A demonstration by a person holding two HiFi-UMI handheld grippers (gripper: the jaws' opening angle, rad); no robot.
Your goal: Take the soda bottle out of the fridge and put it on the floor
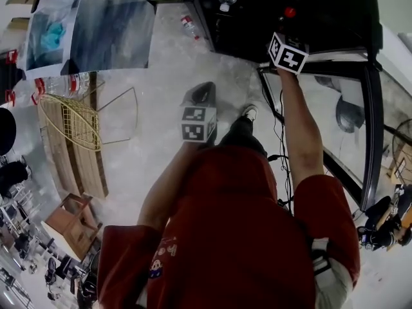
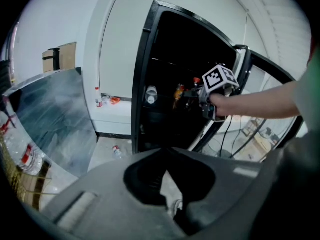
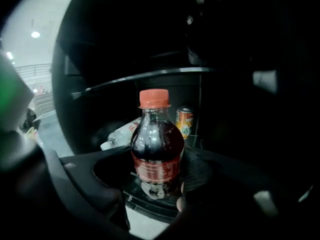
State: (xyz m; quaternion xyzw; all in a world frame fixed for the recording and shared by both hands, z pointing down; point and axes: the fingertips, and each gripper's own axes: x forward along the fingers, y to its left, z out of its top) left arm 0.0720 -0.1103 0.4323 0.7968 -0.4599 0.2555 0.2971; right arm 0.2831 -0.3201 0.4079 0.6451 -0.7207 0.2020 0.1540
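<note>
Soda bottle (image 3: 156, 149) is upright, long axis vertical, orange cap up, at the front edge of a fridge (image 2: 170, 69) shelf (image 3: 150, 210). Right gripper (image 3: 150, 165) is clamped on its label band. Orange can (image 3: 184, 121) sits behind. Left gripper (image 2: 166, 151) is closed on nothing, outside the fridge, over the floor (image 1: 161, 108).

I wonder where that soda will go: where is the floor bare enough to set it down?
Bare concrete floor lies between the yellow wire rack and the person's shoe. Crowded: bottles beside the rack, cables by the fridge door. A loose bottle lies near the fridge.
</note>
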